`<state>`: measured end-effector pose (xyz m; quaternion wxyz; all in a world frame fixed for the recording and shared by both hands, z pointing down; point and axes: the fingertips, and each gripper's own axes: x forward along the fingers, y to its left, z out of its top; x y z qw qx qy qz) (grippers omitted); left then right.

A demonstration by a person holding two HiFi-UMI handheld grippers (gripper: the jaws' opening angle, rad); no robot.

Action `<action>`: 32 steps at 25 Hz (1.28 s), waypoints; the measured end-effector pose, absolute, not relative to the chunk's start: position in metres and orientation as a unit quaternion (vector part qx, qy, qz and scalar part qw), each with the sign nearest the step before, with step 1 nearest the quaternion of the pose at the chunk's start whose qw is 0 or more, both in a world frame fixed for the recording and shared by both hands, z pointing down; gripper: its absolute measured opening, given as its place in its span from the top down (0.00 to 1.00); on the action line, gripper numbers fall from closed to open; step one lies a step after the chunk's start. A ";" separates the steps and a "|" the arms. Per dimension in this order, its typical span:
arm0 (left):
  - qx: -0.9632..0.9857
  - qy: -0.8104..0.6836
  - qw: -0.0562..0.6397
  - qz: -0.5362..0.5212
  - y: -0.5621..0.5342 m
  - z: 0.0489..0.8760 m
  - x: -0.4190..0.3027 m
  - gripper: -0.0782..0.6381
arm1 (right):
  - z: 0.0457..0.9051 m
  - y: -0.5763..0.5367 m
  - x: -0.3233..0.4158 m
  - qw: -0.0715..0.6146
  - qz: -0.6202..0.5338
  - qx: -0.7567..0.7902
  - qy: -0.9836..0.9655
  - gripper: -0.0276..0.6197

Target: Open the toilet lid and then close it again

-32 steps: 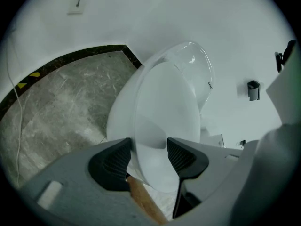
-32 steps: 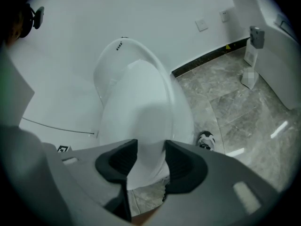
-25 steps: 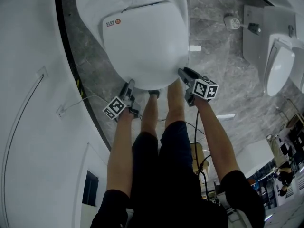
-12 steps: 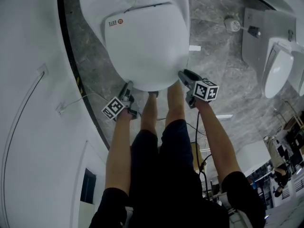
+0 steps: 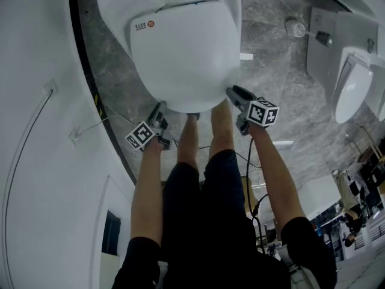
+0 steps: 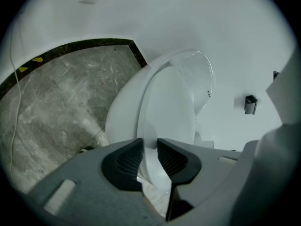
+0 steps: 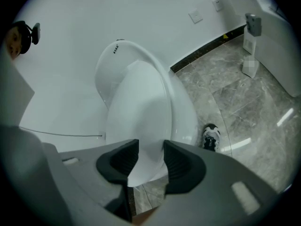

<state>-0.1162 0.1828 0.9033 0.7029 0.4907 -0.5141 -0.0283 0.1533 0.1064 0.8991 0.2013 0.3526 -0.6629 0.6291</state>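
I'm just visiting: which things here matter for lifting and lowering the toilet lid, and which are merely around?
For the job: toilet lid; left gripper, its jaws just closing onto the lid's edge; right gripper, clamped on the lid's front edge.
Just around: urinal; wall socket; the person's shoe.

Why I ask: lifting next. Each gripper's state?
Left gripper: jaws just been closing, now pinching toilet lid rim.
Right gripper: closed on toilet lid rim.
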 end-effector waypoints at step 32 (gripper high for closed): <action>0.514 -0.475 0.711 -0.062 0.183 0.856 -0.120 0.82 | 0.862 0.131 0.157 0.107 0.698 0.348 -0.616 0.85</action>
